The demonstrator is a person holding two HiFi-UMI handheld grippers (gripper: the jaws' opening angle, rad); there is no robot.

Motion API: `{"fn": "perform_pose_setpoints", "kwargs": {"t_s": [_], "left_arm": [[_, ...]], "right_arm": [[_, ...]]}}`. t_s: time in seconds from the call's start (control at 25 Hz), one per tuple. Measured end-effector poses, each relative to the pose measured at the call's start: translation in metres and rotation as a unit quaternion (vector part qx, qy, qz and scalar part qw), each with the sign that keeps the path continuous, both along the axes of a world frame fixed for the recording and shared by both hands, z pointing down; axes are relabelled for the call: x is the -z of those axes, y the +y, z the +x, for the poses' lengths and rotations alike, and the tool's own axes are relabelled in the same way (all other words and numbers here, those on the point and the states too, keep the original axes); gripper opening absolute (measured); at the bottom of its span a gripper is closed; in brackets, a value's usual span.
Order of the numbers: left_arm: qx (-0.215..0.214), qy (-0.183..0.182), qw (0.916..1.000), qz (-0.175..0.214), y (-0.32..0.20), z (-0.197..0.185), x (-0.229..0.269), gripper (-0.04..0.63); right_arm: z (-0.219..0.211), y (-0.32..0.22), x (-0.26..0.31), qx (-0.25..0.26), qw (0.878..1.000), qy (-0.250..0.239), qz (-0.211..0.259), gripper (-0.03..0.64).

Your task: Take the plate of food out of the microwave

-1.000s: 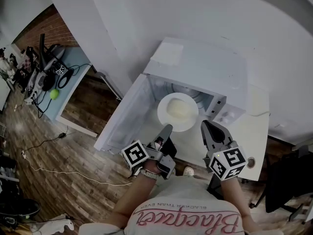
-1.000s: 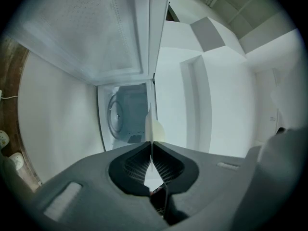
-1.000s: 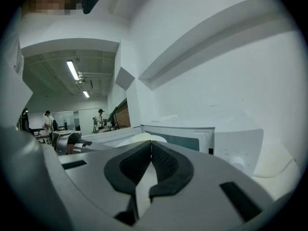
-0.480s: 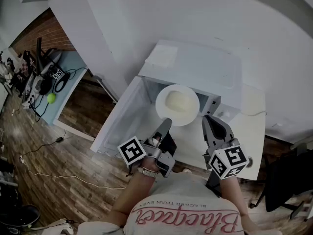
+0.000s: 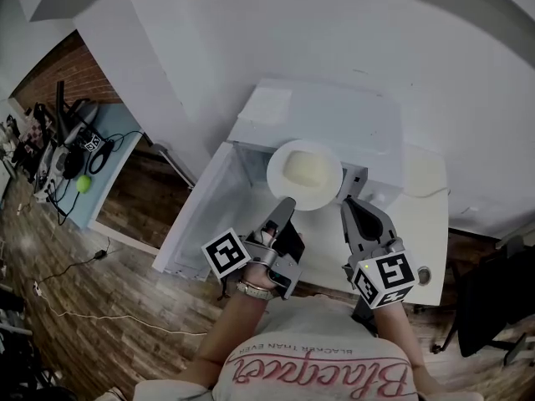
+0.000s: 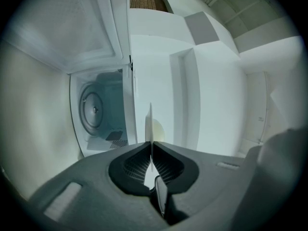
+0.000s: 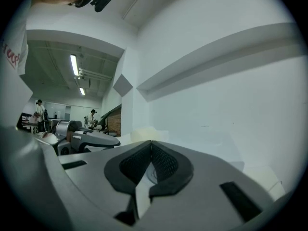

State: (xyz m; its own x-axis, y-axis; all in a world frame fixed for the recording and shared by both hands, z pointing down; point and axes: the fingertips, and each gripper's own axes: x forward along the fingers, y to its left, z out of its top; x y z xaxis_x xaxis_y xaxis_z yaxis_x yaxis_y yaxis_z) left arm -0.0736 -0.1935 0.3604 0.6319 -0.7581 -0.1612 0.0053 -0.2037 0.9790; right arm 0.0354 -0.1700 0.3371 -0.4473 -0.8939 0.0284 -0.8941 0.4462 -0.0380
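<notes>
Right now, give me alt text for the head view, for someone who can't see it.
The left tool grips the rim of a white plate of pale food, holding it in front of an open white microwave. The right tool is shut and empty just right of the plate.

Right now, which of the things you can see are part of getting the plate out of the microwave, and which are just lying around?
Part of the job:
plate of food, clamped at its rim by the left gripper
microwave, door open
right gripper, shut and empty

Lying about:
green ball and cables on the blue desk
black chair
</notes>
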Motion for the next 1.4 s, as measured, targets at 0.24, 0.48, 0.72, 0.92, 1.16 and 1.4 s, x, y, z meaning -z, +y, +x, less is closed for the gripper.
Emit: {"fn": "perform_pose_setpoints", "kwargs": {"t_s": [0.24, 0.48, 0.72, 0.92, 1.16, 1.4], "left_arm": [[-0.012, 0.0, 0.9999, 0.005, -0.008, 0.01, 0.004, 0.015], [-0.024, 0.007, 0.9997, 0.003, -0.011, 0.021, 0.007, 0.015], [-0.036, 0.007, 0.9992, 0.014, -0.012, 0.033, 0.014, 0.015], [-0.041, 0.003, 0.9989, 0.022, -0.013, 0.038, 0.02, 0.015], [-0.039, 0.005, 0.9989, 0.025, -0.013, 0.044, 0.023, 0.015], [-0.043, 0.007, 0.9986, 0.031, -0.012, 0.045, 0.024, 0.015]], "right_arm": [[0.005, 0.001, 0.002, -0.013, 1.0, 0.013, 0.011, 0.011], [0.016, 0.001, 0.01, -0.042, 0.999, 0.011, 0.023, 0.011], [0.018, 0.003, 0.013, -0.048, 0.998, 0.007, 0.032, 0.011], [0.014, 0.006, 0.014, -0.047, 0.998, 0.01, 0.034, 0.011], [0.024, 0.007, 0.013, -0.067, 0.997, 0.009, 0.032, 0.011], [0.032, 0.006, 0.015, -0.087, 0.996, 0.009, 0.034, 0.011]]}}
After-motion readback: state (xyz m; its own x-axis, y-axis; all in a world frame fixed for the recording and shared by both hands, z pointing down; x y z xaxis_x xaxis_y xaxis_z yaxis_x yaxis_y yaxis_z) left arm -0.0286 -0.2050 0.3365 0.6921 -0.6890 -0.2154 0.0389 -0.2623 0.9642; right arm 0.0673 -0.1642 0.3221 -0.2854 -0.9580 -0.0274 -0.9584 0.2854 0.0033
